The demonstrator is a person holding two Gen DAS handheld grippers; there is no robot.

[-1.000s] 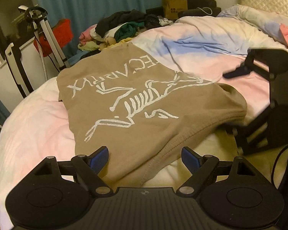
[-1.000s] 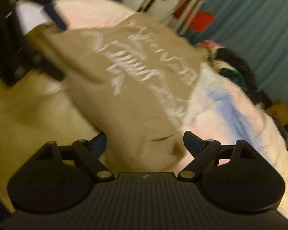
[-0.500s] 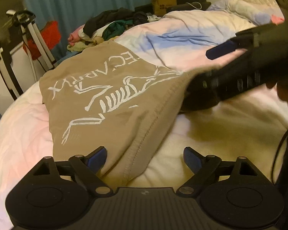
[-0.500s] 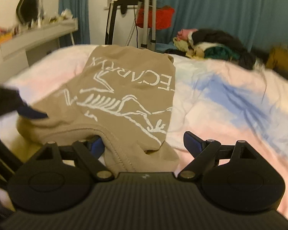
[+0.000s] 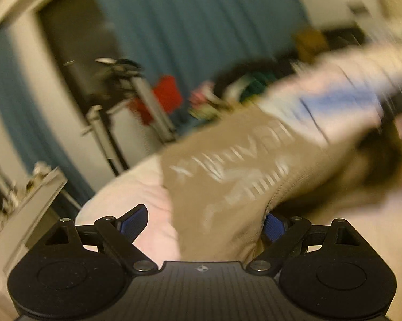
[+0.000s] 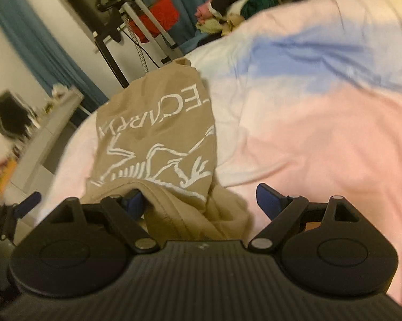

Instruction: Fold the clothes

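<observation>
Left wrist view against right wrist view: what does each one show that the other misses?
Only the left wrist view: the blurred right gripper at the far side of the tan shirt. Only the right wrist view: the shirt's white print sharp and readable, the left gripper at the frame's edge, a black chair. Both: the tan shirt on the pastel bedding, the teal curtain, the clothes pile, jaws open.
</observation>
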